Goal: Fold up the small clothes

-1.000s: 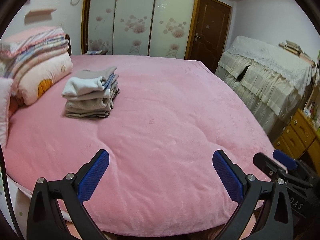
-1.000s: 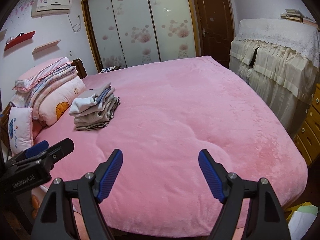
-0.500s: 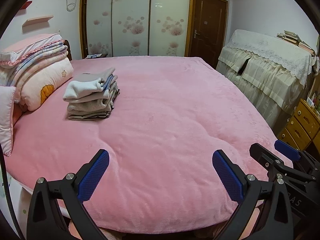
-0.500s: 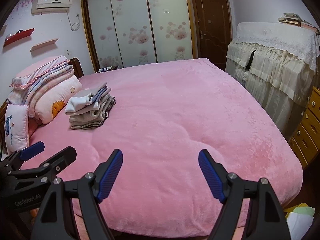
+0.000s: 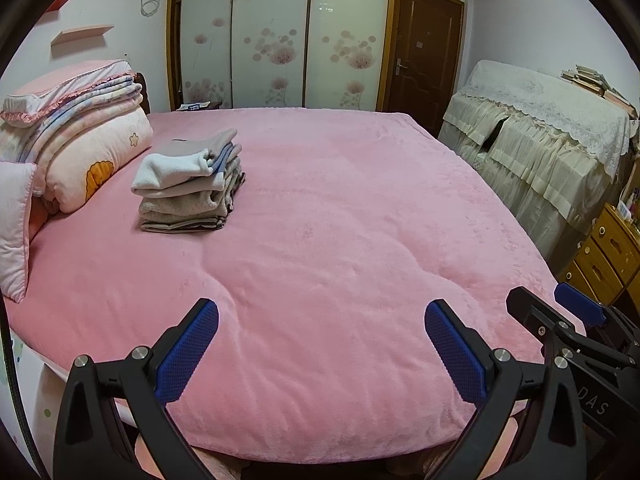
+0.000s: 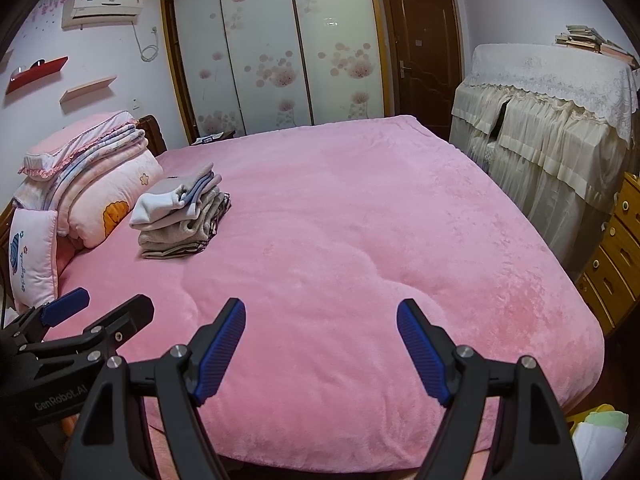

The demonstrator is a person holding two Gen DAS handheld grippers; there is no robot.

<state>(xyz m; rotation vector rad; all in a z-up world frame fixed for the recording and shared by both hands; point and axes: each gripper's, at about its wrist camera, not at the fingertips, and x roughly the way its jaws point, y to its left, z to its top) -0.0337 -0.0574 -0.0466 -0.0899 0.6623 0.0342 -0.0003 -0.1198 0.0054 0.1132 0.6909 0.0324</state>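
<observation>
Left claw low in the frame, blue pads spread wide, gripping nothing, hanging over the near edge of the pink bed. Right claw likewise wide apart and bare, at the bottom of its own frame over the same edge. Seen side by side: right claw at the lower right of the left view, left claw at the lower left of the right view.

Stack of folded clothes in the upper left of the frame, resting on the bed well apart from both claws; white piece on top, beige and striped ones beneath. Just beside the stack, further left, rolled quilts and a pink pillow. Same stack at mid-left in the right view.
</observation>
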